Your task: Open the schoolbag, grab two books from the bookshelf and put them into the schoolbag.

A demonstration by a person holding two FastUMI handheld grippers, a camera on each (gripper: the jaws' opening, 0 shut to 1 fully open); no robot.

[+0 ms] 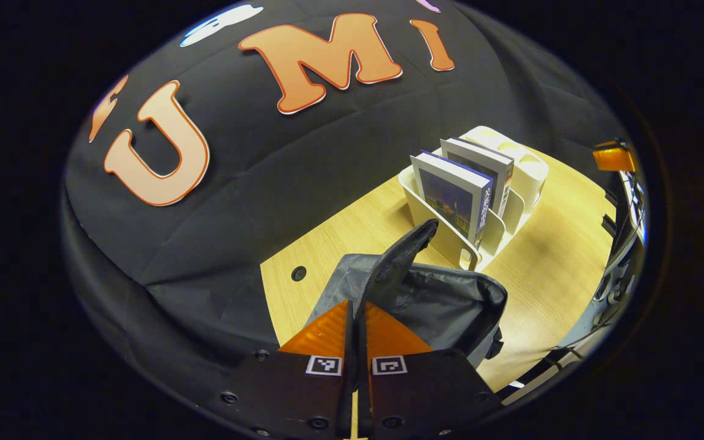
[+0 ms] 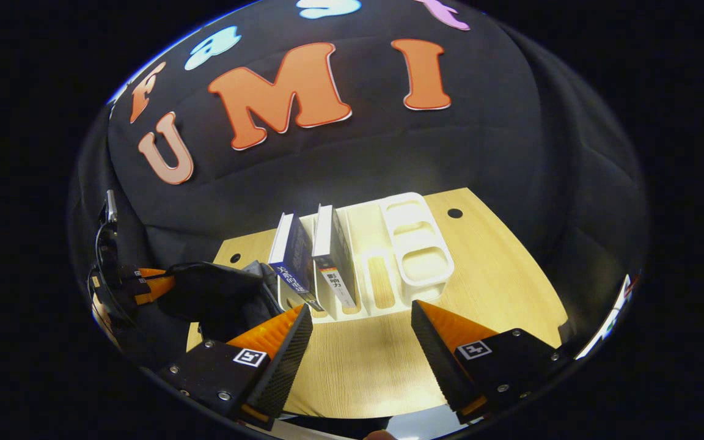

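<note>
Pale wooden worktop: left gripper pinches the schoolbag flap open; right gripper, fingers wide, faces the books, next to grasp one.

Wooden table — schoolbag, white bookshelf.

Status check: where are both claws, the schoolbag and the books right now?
Left claw shut on schoolbag flap, lifting it. Right claw open, facing bookshelf. Two books upright in shelf. Nothing blocking.
</note>
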